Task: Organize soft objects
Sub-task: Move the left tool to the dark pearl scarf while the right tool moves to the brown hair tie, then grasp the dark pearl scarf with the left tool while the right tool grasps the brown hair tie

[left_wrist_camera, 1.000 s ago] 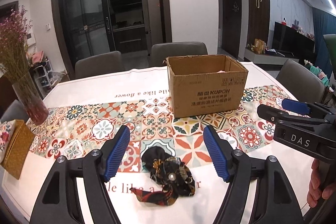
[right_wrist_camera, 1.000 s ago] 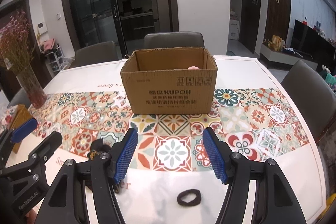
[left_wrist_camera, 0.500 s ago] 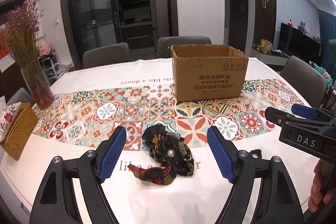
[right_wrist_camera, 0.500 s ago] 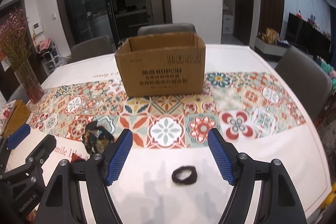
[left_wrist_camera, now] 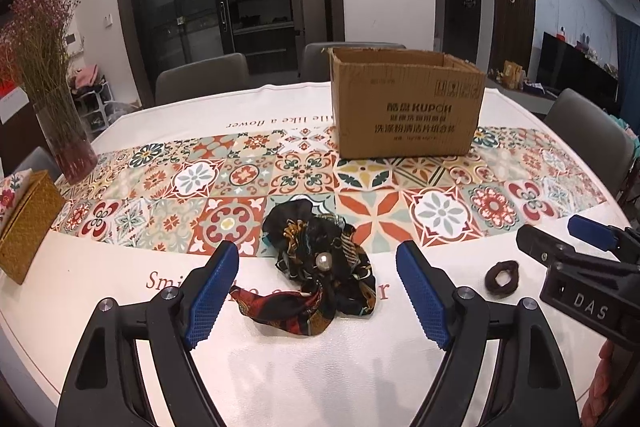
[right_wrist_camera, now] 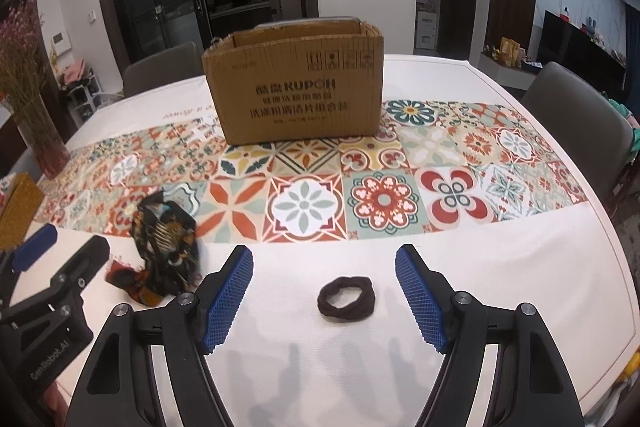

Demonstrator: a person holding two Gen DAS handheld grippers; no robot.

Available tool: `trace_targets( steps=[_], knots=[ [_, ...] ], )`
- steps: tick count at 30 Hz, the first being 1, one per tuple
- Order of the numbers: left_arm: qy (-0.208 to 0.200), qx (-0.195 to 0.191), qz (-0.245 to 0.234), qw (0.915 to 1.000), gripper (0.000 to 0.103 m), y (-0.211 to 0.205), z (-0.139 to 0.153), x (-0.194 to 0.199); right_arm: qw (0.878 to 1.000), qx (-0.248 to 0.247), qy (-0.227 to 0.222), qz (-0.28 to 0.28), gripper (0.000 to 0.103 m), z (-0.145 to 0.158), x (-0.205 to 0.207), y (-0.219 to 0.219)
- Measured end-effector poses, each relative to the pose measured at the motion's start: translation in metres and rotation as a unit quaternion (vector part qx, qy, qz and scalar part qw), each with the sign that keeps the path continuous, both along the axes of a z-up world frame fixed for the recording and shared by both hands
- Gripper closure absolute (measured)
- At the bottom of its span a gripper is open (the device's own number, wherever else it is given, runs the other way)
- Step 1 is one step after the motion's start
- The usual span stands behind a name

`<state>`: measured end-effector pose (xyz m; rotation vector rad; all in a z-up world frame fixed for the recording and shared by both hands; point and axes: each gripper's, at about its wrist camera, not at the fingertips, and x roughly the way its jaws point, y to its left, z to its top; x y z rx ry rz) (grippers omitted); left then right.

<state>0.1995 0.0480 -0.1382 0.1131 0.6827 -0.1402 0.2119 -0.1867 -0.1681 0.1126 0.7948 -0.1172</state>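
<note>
A dark patterned fabric scrunchie [left_wrist_camera: 324,267] with a pearl lies on the white tablecloth, partly on the tiled runner. My left gripper [left_wrist_camera: 316,251] hovers just above it, open, the fabric showing between its blue pads without touching them. A small brown hair tie [right_wrist_camera: 346,299] lies flat on the cloth to the right. My right gripper [right_wrist_camera: 325,251] is open over it, pads clear on both sides. An open cardboard box [left_wrist_camera: 408,115] stands on the runner behind both; its inside is hidden. The scrunchie [right_wrist_camera: 166,247] also shows at the left of the right wrist view.
A glass vase of dried pink flowers [left_wrist_camera: 64,131] and a woven tissue box [left_wrist_camera: 24,223] sit at the table's left end. Grey chairs [right_wrist_camera: 576,115] ring the table. A person's hand [left_wrist_camera: 604,379] holds the right gripper's handle.
Both grippers have come down toward the table, and their jaws stand a little wider. The scrunchie and hair tie now look larger and closer between the pads.
</note>
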Motion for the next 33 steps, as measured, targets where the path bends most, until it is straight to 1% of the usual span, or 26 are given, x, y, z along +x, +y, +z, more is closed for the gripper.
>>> trace_targets(
  steps=[4,12,14,16,21,33],
  knots=[
    [0.004,0.003,0.007,1.0,0.022,-0.003,-0.013,0.005,1.0,-0.012,0.01,-0.002,0.029,-0.018,0.002,0.001],
    [0.012,0.008,0.02,0.9997,0.022,-0.006,-0.037,0.018,0.999,0.002,0.037,-0.018,0.029,-0.054,0.009,-0.003],
    [0.015,0.007,0.021,0.9996,0.019,-0.007,-0.042,0.022,0.999,0.004,0.041,-0.02,0.029,-0.059,0.01,-0.003],
    [0.017,0.005,0.024,0.9995,0.019,-0.008,-0.047,0.026,0.999,0.005,0.045,-0.024,0.029,-0.065,0.011,-0.004],
    [0.025,0.003,0.026,0.9993,0.018,-0.011,-0.058,0.036,0.998,0.003,0.051,-0.033,0.029,-0.075,0.016,-0.007],
    [0.05,-0.009,0.041,0.9979,0.018,-0.01,-0.078,0.061,0.998,-0.002,0.058,-0.038,0.029,-0.085,0.03,-0.005]
  ],
)
